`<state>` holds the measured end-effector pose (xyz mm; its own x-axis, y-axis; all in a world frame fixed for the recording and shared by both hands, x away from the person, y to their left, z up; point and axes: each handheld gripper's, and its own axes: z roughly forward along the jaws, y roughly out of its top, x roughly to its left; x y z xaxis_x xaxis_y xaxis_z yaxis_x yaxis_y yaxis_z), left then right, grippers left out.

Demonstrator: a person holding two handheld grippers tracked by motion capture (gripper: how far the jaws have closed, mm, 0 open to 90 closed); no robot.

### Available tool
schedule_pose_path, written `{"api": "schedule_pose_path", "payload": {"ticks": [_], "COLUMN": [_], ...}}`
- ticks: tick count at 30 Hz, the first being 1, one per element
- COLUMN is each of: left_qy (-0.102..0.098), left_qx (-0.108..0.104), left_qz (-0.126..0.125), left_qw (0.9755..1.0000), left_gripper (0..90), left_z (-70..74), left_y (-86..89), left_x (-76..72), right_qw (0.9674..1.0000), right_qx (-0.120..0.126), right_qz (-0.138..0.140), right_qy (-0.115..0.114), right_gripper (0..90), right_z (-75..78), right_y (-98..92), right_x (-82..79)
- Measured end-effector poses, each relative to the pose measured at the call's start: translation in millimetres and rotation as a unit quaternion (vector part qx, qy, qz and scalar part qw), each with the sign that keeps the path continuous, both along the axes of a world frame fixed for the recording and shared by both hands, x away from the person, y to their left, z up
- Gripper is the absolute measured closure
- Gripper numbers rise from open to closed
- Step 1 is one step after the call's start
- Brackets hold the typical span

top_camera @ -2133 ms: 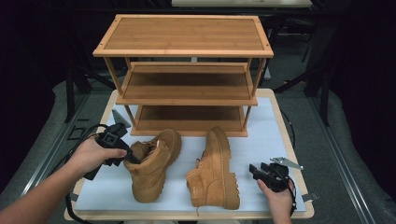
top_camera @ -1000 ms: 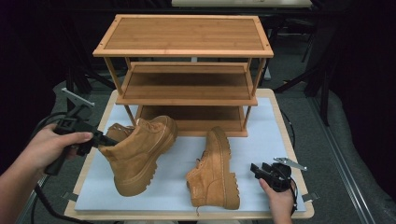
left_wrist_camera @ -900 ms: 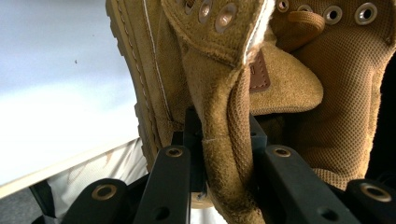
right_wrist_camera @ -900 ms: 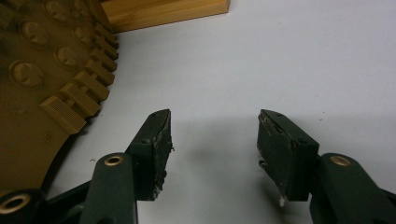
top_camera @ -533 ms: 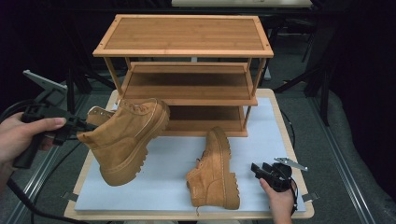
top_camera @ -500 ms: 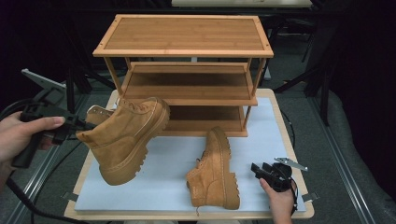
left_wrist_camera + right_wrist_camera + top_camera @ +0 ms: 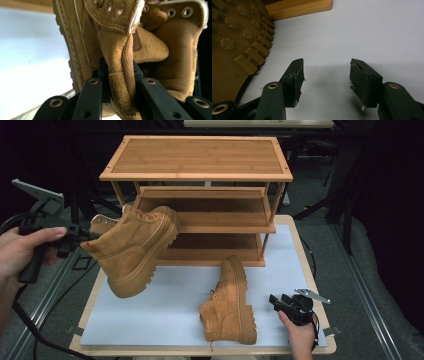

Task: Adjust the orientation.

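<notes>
The left tool (image 7: 75,237) is pinching the back collar of one tan boot (image 7: 132,250) and is holding it in the air, over the left part of the white surface (image 7: 165,315) and just in front of the wooden shoe rack (image 7: 197,200). In the left gripper view the two black jaws are pressing on the folded suede of that collar (image 7: 122,75), so the grip looks firm.

As I judge it, the work is putting the boots on the rack, and it is about at the middle of the first boot: the boot is lifted, but it is not yet resting on any shelf. All three shelves are bare. The second boot (image 7: 230,302) is lying on its side on the surface, its sole turned toward the right tool (image 7: 280,304), so it is still waiting.

The right tool is resting low at the near right corner with its jaws spread and nothing between them; the ridged sole (image 7: 234,45) is showing just beside it in the right gripper view.

The lifted boot is tilting: its long axis is running from the heel at lower left to the toe at upper right, and the toe is pointing toward the middle shelf (image 7: 220,215). The sole is facing down and toward the person.
</notes>
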<state>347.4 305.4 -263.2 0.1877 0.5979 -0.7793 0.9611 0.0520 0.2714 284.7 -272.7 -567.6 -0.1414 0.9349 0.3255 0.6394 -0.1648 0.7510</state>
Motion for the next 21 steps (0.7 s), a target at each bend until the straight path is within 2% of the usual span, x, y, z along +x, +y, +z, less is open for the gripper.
{"api": "schedule_pose_path", "payload": {"ticks": [2, 4, 8, 12, 15, 17, 19, 21], "left_qy": [-0.011, -0.013, -0.026, -0.038, -0.045, -0.05, -0.059, -0.068], "left_qx": [-0.002, -0.002, -0.001, 0.0, 0.002, -0.003, -0.005, -0.008], "left_qz": [0.019, 0.024, 0.051, 0.068, 0.082, 0.093, 0.103, 0.114], "left_qw": [0.9998, 0.9996, 0.9983, 0.9969, 0.9956, 0.9944, 0.9929, 0.9912], "left_gripper": [78.3, 78.2, 78.1, 78.0, 77.8, 77.8, 77.7, 77.7], "left_z": [-4.1, -5.7, -13.0, -19.3, -23.8, -28.3, -32.2, -34.7], "left_y": [-3.2, -4.9, -11.2, -18.0, -23.0, -24.9, -28.8, -33.8], "left_x": [11.5, 15.7, 31.3, 45.5, 54.3, 59.9, 63.7, 66.5], "right_qw": [1.0, 1.0, 0.9999, 1.0, 0.9999, 1.0, 0.9998, 0.9998], "right_qx": [0.001, 0.001, 0.006, 0.008, 0.009, 0.008, 0.014, 0.014], "right_qz": [-0.001, -0.001, -0.002, 0.0, -0.002, -0.001, -0.006, -0.006], "right_qy": [-0.001, 0.0, -0.009, -0.003, -0.012, -0.005, -0.015, -0.015], "right_gripper": [44.4, 44.4, 44.4, 44.4, 44.4, 44.4, 44.4, 44.4], "right_z": [-0.2, -0.3, -1.4, -0.7, -1.1, 0.1, -0.2, -0.3], "right_y": [-0.1, 0.0, -0.2, -1.9, -2.4, -3.5, -4.0, -4.2], "right_x": [0.3, 0.3, 1.1, 0.8, 0.8, -0.1, 0.3, 0.3]}}
